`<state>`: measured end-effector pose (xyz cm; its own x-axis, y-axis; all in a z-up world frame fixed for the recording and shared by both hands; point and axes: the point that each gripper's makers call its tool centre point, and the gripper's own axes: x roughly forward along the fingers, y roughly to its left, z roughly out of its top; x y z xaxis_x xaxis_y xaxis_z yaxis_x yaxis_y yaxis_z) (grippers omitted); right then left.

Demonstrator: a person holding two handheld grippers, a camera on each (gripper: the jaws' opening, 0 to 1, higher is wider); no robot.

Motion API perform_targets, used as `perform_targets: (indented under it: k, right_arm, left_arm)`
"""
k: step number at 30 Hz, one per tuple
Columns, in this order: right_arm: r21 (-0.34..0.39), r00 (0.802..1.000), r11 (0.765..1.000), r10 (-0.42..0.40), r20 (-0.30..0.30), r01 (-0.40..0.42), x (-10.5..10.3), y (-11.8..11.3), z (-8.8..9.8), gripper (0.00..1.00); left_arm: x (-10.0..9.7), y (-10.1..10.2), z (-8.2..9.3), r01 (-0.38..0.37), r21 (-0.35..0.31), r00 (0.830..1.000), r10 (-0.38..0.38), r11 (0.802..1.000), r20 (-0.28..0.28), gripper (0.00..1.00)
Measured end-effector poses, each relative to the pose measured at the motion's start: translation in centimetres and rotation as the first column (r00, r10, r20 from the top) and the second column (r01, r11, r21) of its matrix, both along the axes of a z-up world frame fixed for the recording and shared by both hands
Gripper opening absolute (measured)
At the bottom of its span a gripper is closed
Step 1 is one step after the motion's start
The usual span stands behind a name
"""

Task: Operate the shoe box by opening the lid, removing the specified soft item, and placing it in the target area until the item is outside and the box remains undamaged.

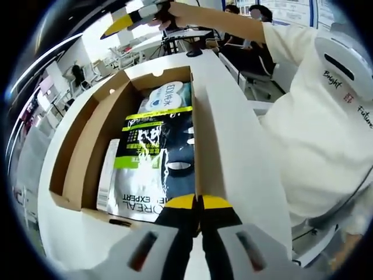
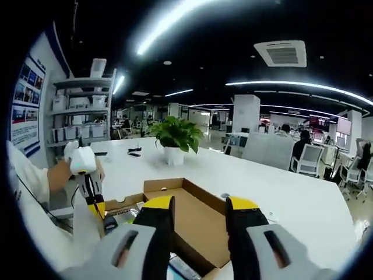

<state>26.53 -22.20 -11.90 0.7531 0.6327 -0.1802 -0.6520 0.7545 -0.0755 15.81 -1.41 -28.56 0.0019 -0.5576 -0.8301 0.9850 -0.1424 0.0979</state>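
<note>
In the left gripper view, the box [image 1: 87,146] lies open on a white table [image 1: 239,151], its brown cardboard walls standing up around the contents. Inside lies a dark pouch [image 1: 157,157] with green bands and white lettering, and beyond it a pale packet [image 1: 166,96] near the far wall. A thin white strip [image 1: 108,175] lies along the pouch's left edge. The left gripper [image 1: 199,202] hovers over the near end of the pouch, close to the box's right wall; its yellow-tipped jaws are pressed together with nothing visible between them. At the top of this view the right gripper [image 1: 125,22] is held up in a person's hand [image 1: 169,14], well above the table; from here one cannot tell how its jaws stand.

In the right gripper view, the right gripper [image 2: 200,205] has its jaws spread wide and empty, above the open box [image 2: 192,216]. The left gripper [image 2: 96,207] points down at the box's left side. A potted plant [image 2: 175,140] stands farther back on the table [image 2: 280,192].
</note>
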Motion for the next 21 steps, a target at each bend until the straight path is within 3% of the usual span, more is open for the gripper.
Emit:
perform_targets:
  k: [2,6,8,15,18,21]
  right_arm:
    - [-0.031,1.0,0.999,-0.011,0.005,0.011,0.0,-0.2,-0.4,0.3]
    - [0.006,1.0,1.0,0.004,-0.007,-0.004,-0.3,-0.1,-0.6,0.31]
    - [0.004,0.999,0.999,0.036,-0.03,-0.036,-0.6,0.4,-1.0,0.28]
    - [0.008,0.997,0.997,0.071,-0.03,-0.07,-0.6,1.8,-1.2,0.32]
    - [0.006,0.996,0.997,0.083,-0.041,-0.083,-0.6,2.2,-1.4,0.34]
    - [0.007,0.993,0.995,0.098,-0.069,-0.098,-0.7,2.7,-2.2,0.35]
  left_arm:
    - [0.1,0.0,0.0,-0.049,0.004,0.998,0.049,0.999,-0.043,0.01]
    - [0.0,0.0,0.0,-0.058,0.013,0.998,0.059,0.998,-0.03,0.01]
    - [-0.1,0.1,0.0,-0.031,0.012,0.999,0.03,0.999,0.01,0.01]
    - [-0.1,0.1,0.0,-0.055,0.006,0.998,0.055,0.998,0.011,0.01]
    - [-0.3,0.1,-0.1,-0.024,0.022,0.998,0.023,0.999,0.05,0.01]
    - [-0.1,0.2,-0.1,-0.028,0.007,0.999,0.027,1.0,0.03,0.01]
